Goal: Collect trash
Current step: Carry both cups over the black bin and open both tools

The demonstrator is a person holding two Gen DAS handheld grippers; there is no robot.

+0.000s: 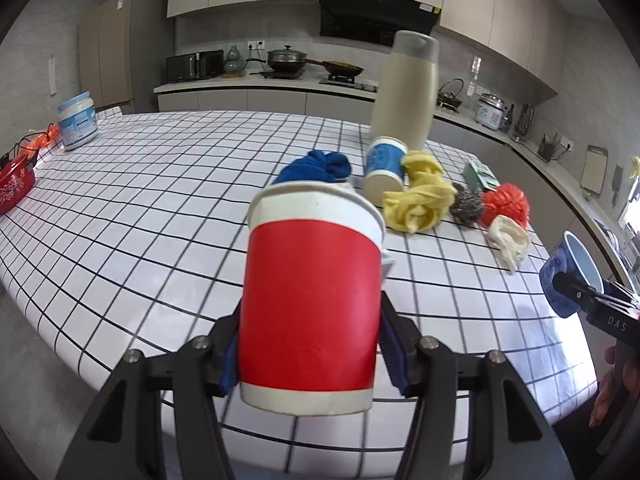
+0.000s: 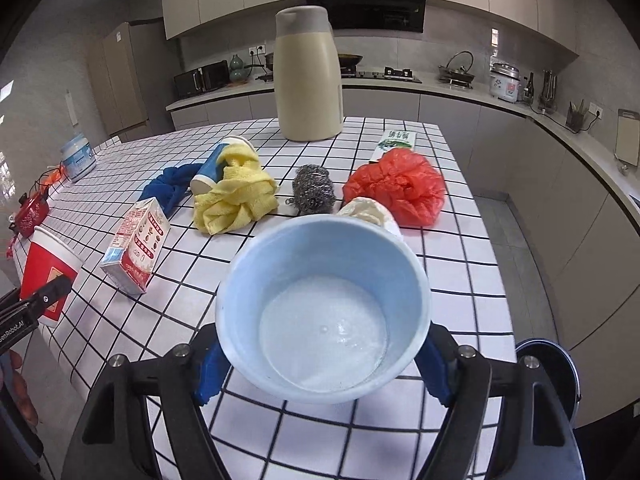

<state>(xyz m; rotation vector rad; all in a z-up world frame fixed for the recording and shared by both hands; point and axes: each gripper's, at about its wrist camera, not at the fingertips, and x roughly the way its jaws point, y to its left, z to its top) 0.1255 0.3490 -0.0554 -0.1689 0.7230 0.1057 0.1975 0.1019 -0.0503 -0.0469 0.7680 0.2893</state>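
Both claws loaded, cups off the tabletop [image 2: 460, 264].
Your left claw [image 1: 308, 344] pinches the red cup [image 1: 312, 304], your right claw [image 2: 324, 364] the blue bowl [image 2: 324, 304]; squeezing may crush them.

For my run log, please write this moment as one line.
left fingers: holding red cup | right fingers: holding blue cup | both cups above table | milk carton left on table

three paper cups [image 2: 324, 308], two cloths [image 2: 236, 196], one carton [image 2: 136, 248]
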